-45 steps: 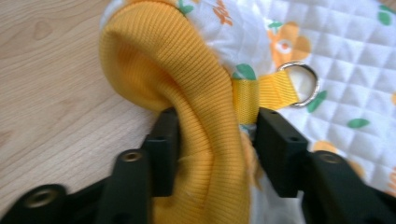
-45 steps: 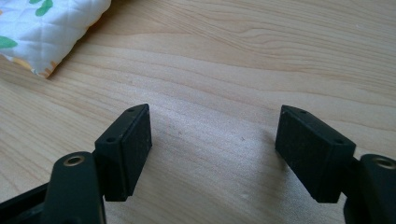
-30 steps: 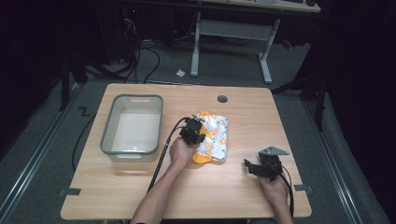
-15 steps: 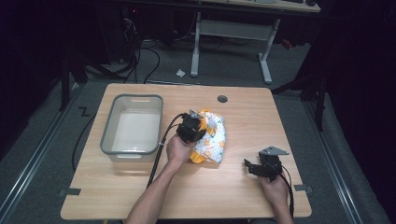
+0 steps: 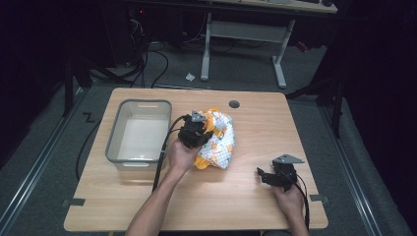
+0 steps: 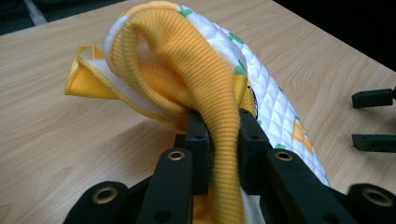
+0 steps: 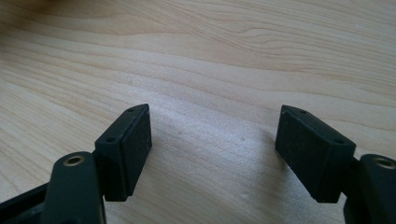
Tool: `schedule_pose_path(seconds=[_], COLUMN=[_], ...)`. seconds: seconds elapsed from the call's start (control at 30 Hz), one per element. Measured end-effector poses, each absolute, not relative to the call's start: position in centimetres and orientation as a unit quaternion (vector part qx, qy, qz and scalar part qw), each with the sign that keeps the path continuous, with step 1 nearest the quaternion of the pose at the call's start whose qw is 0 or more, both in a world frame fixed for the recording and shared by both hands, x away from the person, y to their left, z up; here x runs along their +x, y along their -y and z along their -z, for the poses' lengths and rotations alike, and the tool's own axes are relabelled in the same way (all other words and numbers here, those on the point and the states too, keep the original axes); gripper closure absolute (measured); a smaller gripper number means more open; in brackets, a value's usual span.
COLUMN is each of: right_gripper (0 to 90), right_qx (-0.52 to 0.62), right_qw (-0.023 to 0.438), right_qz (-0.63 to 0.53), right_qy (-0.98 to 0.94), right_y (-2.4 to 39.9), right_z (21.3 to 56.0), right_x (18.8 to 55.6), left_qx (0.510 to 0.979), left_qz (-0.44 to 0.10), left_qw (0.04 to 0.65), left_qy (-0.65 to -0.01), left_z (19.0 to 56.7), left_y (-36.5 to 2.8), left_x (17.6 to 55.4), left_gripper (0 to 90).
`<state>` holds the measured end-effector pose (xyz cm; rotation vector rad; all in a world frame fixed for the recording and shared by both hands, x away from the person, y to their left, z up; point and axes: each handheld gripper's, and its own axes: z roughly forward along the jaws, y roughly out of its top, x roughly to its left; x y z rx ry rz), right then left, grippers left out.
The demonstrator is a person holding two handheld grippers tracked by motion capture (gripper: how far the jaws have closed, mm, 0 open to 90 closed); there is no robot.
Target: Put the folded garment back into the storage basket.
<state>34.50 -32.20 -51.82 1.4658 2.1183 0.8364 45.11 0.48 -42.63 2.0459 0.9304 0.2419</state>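
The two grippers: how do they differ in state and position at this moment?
The left gripper is shut on the yellow cloth; the right gripper is open with nothing between its jaws. The left gripper is at the middle of the table, beside the grey bin; the right gripper is near the right front corner. Both are black and hand-held.

Quilted white garment (image 5: pixel 219 142) printed with orange and green motifs, edged in yellow ribbed knit (image 6: pixel 196 70). Bunched into a loose heap near mid-table, just right of a grey tub. Ribbed edge pinched and drawn upward, remaining fabric draped down onto the wooden surface, one yellow-hemmed corner (image 6: pixel 88 77) sticking out sideways.
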Motion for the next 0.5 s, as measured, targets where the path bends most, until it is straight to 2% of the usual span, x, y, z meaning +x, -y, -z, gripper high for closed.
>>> schedule_pose_path(seconds=[0.5], right_gripper=[27.3], right_qx=[0.528], right_qw=[0.215], right_qz=[-0.302], right_qy=[-0.764], right_y=[32.2], right_z=[51.8], right_x=[34.5], left_qx=[0.803], left_qz=[-0.098], left_qw=[0.447], left_qy=[-0.382], left_z=[41.3], left_y=[-2.9], left_x=[44.9], left_gripper=[78.2])
